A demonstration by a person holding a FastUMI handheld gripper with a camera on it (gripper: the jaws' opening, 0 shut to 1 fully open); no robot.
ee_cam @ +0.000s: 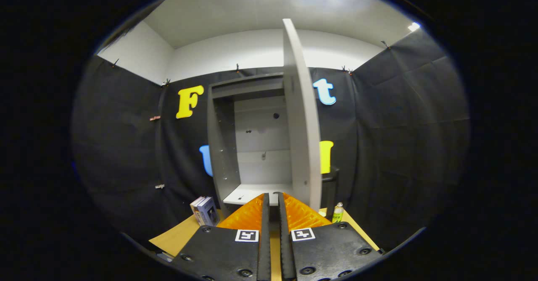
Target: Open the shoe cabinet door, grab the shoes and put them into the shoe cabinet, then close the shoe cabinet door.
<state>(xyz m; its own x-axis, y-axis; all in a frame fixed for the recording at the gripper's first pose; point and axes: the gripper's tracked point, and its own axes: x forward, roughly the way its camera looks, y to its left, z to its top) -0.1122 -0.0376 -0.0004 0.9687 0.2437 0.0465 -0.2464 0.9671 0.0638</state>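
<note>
A tall grey shoe cabinet (252, 146) stands upright on a wooden table (176, 237) against the black cloth wall. Its door (301, 117) is swung wide open, edge-on to the camera, hinged at the cabinet's right side. Inside, the cabinet is bare: a pale floor board, a back panel with a few small holes, and rows of peg holes down the left wall.

The gripper (272, 197) sits just in front of the cabinet's floor board, its two ridged fingers drawn almost together with only a thin gap between them and nothing held.

The door looks like a flat, stiff, smooth laminated board, probably light enough to swing with a gentle push on its free edge or face; being slick, it would suit pushing more than pinching.

Left of the cabinet's base stands a small box (205, 210); right of the door's foot stands a small bottle (338, 212). No shoes can be made out here, so their feel and best grip point cannot be judged.
</note>
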